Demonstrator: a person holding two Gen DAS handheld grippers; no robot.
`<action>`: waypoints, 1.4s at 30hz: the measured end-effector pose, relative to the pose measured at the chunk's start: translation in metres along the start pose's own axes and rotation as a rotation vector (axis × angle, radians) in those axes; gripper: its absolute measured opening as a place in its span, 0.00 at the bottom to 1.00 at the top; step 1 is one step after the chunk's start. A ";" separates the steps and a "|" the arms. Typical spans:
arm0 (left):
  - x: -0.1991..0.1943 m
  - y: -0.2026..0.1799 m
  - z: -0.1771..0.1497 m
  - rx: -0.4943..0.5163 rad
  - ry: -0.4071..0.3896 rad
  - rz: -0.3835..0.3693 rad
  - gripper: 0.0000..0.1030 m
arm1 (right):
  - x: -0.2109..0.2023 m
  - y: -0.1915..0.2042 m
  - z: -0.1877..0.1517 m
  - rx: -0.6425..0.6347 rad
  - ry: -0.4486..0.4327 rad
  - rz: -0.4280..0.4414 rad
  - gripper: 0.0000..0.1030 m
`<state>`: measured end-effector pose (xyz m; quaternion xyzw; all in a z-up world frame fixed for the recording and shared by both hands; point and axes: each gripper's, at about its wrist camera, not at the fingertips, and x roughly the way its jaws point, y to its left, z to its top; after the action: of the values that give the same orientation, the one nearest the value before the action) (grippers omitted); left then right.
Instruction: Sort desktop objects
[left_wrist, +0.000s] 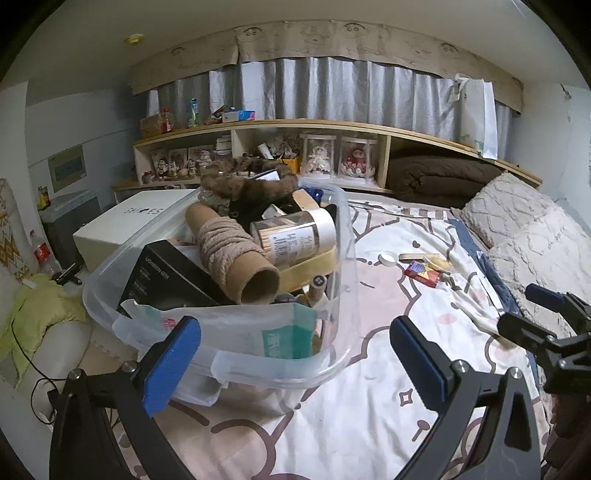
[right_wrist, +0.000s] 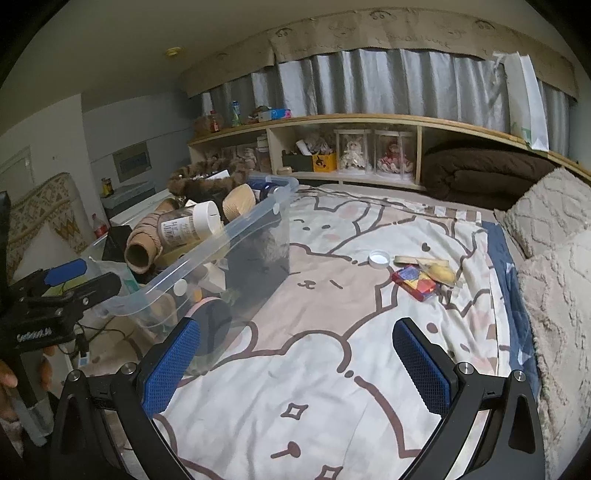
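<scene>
Bedspread (right_wrist: 332, 387) under both grippers, jaws wide and empty, beside the full plastic bin (left_wrist: 343, 258).

Two low forward views; shared bedspread (right_wrist: 314, 369)

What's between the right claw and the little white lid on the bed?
Only bare bear-print bedsheet between the right claw and white lid, in the right wrist view.

One clear bin (right_wrist: 255, 218), one white lid (right_wrist: 379, 258), two doll jars (right_wrist: 352, 151), two claws (right_wrist: 295, 363)
</scene>
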<state>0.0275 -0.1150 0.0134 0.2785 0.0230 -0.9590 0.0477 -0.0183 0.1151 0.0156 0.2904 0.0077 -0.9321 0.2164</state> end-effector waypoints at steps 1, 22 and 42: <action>-0.001 -0.003 0.000 0.005 0.000 -0.016 1.00 | 0.001 -0.001 0.000 0.003 0.007 0.003 1.00; 0.044 -0.121 0.047 0.125 -0.048 -0.165 1.00 | -0.023 -0.104 0.012 0.145 -0.083 -0.212 1.00; 0.152 -0.160 0.011 0.109 0.132 -0.325 1.00 | 0.054 -0.195 0.019 0.417 -0.014 -0.267 0.52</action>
<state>-0.1224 0.0319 -0.0562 0.3358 0.0189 -0.9334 -0.1249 -0.1478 0.2680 -0.0194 0.3189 -0.1482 -0.9357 0.0269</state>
